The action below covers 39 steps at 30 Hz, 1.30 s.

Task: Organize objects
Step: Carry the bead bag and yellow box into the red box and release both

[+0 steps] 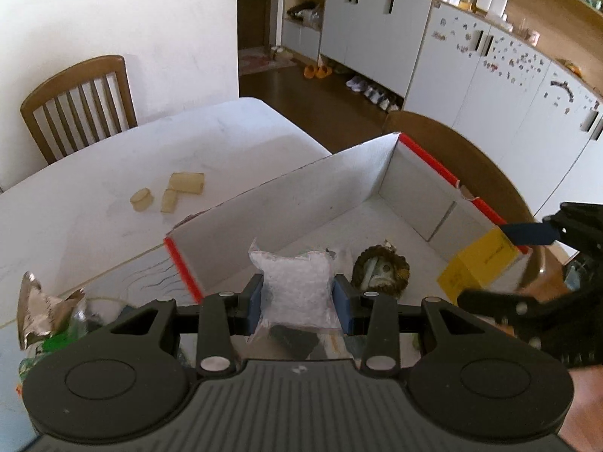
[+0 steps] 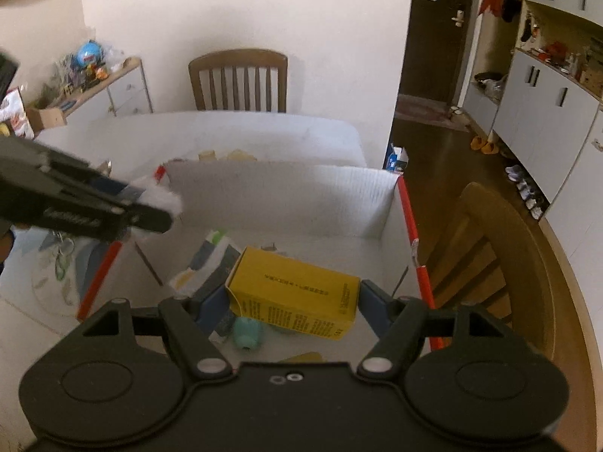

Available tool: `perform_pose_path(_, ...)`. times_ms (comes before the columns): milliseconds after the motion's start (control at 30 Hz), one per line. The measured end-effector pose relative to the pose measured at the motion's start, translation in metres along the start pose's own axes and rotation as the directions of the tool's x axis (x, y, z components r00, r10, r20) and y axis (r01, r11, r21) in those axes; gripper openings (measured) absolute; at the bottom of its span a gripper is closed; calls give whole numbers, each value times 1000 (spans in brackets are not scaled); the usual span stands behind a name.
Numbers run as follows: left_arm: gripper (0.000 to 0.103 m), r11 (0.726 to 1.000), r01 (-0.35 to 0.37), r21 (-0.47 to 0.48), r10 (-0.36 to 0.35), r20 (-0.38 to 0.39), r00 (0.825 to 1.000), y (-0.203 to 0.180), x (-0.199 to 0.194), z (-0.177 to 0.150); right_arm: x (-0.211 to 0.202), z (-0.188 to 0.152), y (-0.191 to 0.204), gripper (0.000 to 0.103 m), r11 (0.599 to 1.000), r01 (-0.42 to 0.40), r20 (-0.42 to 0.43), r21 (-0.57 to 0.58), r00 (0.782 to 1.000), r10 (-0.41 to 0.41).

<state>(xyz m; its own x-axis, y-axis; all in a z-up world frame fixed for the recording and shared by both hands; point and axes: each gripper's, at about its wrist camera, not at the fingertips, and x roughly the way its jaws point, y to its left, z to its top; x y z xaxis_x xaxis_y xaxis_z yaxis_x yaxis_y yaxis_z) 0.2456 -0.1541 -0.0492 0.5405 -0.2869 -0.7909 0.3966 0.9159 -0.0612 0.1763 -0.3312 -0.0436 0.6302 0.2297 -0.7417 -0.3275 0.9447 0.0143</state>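
A white cardboard box with red edges (image 1: 301, 184) (image 2: 286, 196) stands open on the white table. My left gripper (image 1: 297, 297) is shut on a clear bag of white granules (image 1: 296, 282) and holds it over the box's near left corner. My right gripper (image 2: 294, 301) is shut on a yellow carton (image 2: 297, 293) and holds it above the inside of the box; the carton also shows in the left wrist view (image 1: 478, 263). A brown round item (image 1: 382, 269), a teal item (image 2: 247, 333) and a printed packet (image 2: 211, 263) lie in the box.
Three pale yellow blocks (image 1: 169, 192) lie on the table (image 1: 113, 173) beyond the box. Crumpled foil wrappers (image 1: 37, 312) sit at the near left. Wooden chairs stand at the far side (image 2: 239, 79) and to the right (image 2: 486, 256). White cabinets line the right wall.
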Motion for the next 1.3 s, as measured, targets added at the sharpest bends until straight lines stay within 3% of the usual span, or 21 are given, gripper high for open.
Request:
perform_pose_path(400, 39, 1000, 7, -18, -8, -72, 997, -25, 65, 28, 46, 0, 0, 73, 994, -79, -121, -80, 990, 69)
perform_pose_path(733, 39, 1000, -5, -26, 2, -122, 992, -32, 99, 32, 75, -7, 5, 73, 986, -133, -211, -104, 971, 109)
perform_pose_path(1300, 41, 997, -19, -78, 6, -167, 986, -23, 119, 24, 88, -10, 1, 75, 991, -114, -236, -77, 967, 93)
